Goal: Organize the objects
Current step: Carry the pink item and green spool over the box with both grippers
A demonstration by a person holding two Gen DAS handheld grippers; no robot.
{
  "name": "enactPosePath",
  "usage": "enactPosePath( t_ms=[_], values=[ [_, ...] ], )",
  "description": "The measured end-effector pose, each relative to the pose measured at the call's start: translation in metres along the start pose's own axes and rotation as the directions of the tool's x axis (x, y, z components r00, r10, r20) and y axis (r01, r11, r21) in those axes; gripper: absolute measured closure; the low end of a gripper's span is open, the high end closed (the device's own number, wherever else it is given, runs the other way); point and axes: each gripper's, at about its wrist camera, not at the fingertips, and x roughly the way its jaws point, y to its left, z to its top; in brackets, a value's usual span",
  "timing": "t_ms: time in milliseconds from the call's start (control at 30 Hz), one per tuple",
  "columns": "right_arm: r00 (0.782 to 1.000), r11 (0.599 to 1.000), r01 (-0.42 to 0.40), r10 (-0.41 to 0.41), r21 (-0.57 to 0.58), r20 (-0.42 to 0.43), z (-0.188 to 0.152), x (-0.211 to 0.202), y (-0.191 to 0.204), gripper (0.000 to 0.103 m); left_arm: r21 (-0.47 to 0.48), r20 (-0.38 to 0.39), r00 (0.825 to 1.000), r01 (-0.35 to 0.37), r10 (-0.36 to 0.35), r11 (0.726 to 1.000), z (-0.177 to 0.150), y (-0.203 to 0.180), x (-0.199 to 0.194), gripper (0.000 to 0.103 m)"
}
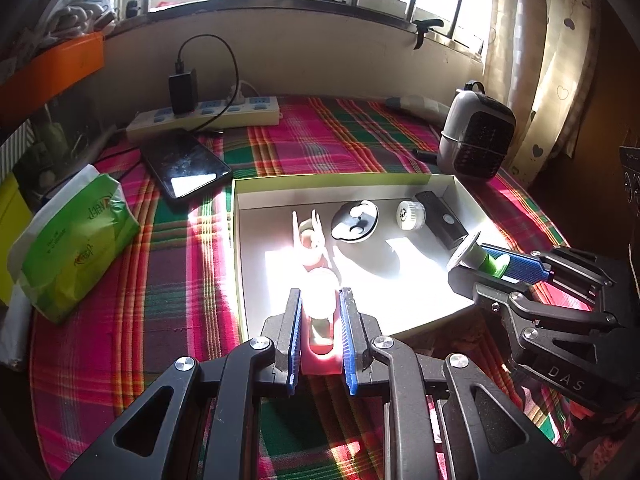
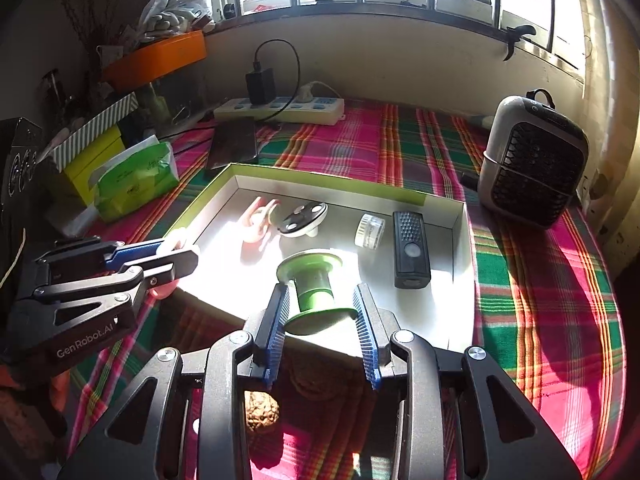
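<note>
A shallow white box with a green rim (image 1: 236, 240) (image 2: 466, 240) lies on the plaid cloth. Inside it are a pink clip (image 1: 310, 236) (image 2: 258, 220), a round black-and-white disc (image 1: 354, 222) (image 2: 302, 218), a small white jar (image 1: 408, 214) (image 2: 370, 230) and a black remote (image 1: 440, 220) (image 2: 410, 248). My left gripper (image 1: 320, 300) (image 2: 176, 246) is shut on a pink and white object (image 1: 318, 320), held over the box's near left edge. My right gripper (image 2: 322, 300) (image 1: 476, 258) is shut on a green spool (image 2: 314, 288) (image 1: 478, 256) over the box's near right side.
A phone (image 1: 186, 166) and a white power strip (image 1: 208, 116) with a black charger lie behind the box. A green tissue pack (image 1: 76, 240) sits left, a grey fan heater (image 2: 532, 168) right. A walnut (image 2: 262, 410) lies under my right gripper.
</note>
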Motion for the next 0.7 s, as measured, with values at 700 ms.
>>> enactPosePath(
  t_ms=[700],
  values=[
    [0.997, 1.000, -0.011, 0.009, -0.020, -0.082, 0.017, 0.051, 0.006, 0.069, 0.024, -0.060, 0.998, -0.025, 0.026, 0.999, 0.019, 0.006, 0.043, 0.087]
  ],
)
